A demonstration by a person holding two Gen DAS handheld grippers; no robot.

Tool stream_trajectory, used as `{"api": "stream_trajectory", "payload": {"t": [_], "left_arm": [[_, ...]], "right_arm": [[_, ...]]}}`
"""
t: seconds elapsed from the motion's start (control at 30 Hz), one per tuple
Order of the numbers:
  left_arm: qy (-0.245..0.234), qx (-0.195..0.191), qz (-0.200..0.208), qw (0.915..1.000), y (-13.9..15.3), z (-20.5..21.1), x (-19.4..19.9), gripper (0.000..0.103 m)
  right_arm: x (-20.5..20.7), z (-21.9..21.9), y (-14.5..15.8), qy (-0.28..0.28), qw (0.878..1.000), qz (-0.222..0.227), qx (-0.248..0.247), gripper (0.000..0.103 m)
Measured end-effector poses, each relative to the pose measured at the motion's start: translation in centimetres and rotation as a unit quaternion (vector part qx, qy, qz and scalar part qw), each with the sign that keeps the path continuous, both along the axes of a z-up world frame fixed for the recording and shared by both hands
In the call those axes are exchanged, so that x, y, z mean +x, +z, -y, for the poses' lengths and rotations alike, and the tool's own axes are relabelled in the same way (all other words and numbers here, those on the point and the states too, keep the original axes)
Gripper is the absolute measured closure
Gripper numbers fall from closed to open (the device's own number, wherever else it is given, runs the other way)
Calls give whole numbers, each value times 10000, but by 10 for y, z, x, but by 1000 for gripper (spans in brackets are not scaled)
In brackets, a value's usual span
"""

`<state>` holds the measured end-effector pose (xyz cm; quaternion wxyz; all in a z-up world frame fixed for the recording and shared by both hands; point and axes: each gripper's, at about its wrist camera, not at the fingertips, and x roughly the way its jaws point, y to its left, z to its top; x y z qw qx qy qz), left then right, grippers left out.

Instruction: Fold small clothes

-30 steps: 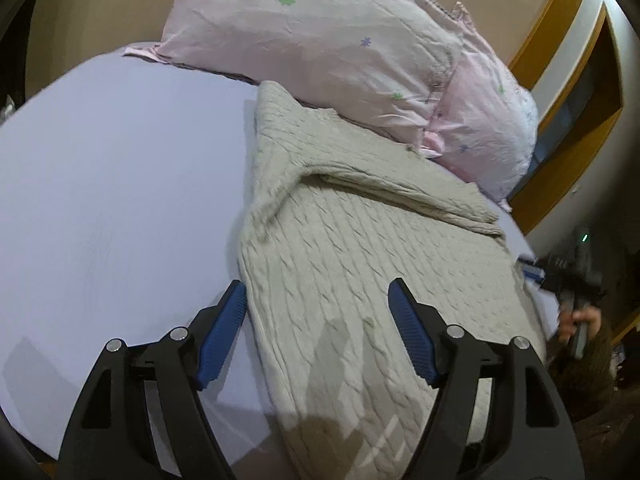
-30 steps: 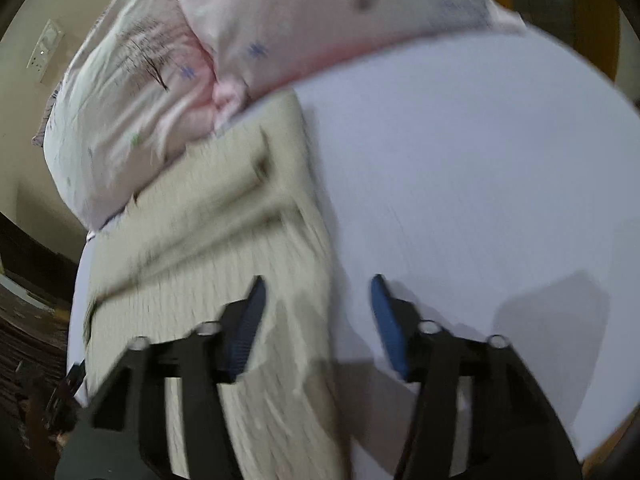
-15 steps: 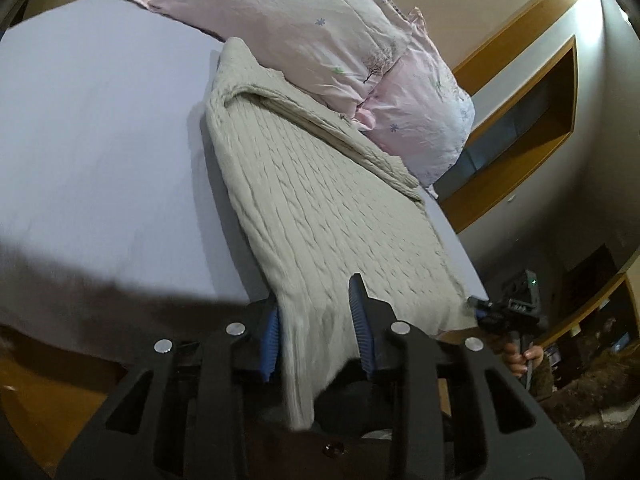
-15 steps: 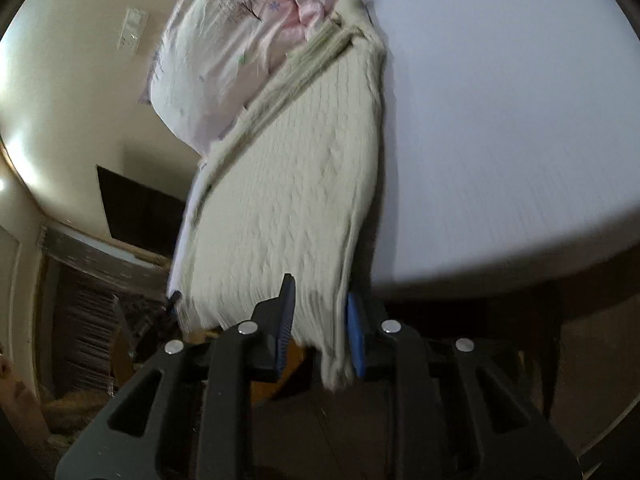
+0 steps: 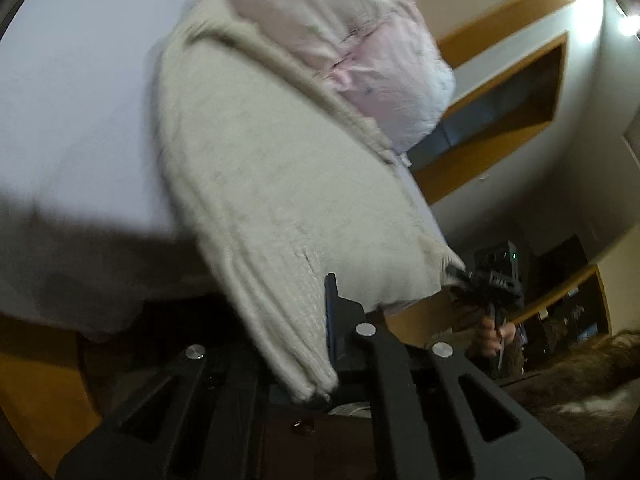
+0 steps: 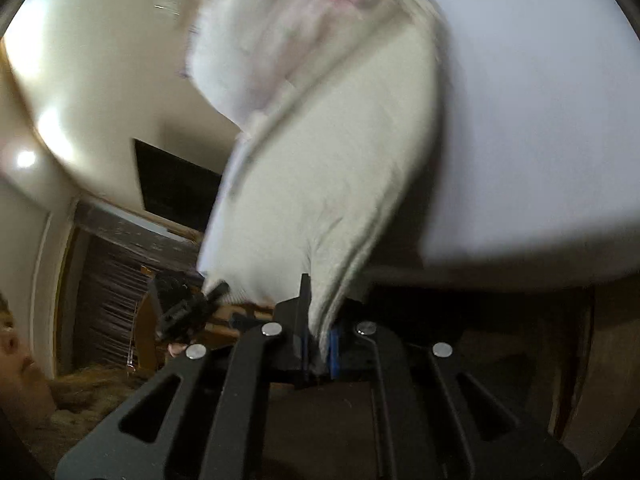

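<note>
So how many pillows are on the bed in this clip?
2, both pink: pillow one at the head of the bed, pillow two beside it, behind the sweater. More may be hidden.

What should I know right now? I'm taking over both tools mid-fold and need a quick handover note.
Left tool: shut on one bottom corner of the knit sweater.
Right tool: shut on the other bottom corner.
Sweater: hem lifted off the near edge of the bed; top end lies against the pink pillows, with a sleeve across it.
Done: both corners gripped, hem raised.
Left: probably carry the hem up toward the pillows, lay it flat, release, finish the fold. Frames are blurred, so check the grips.
</note>
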<state>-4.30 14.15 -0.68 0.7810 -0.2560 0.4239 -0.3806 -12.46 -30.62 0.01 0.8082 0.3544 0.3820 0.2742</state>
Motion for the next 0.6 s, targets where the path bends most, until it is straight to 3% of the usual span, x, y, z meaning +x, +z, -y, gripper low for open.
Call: {"api": "stream_trajectory", "payload": {"t": [0.13,0.2,0.3,0.4,0.5,0.6], "left_arm": [[121,180,672,9975,54,3,38,97],[522,373,1010,9928,82,5,76,97],[1286,562,1187,9830,102,11,153,97],[1706,926,1055,9753,94,27,231,97],[1788,1379,637,9721,67,50,287,97],[1753,1686,457,9689,49,64,307,97]], "right_arm": [[46,11,72,-263,9945,971,-288,96],[76,16,95,-477,9899,1275,-403,96],[148,33,112,-1013,9806,1642,-359,96],[217,44,98,-1501,9783,1294,-604,96],[283,52,60,-1896,9767,470,-885,96],[319,54,29,-2113,9739,-59,-821,96]]}}
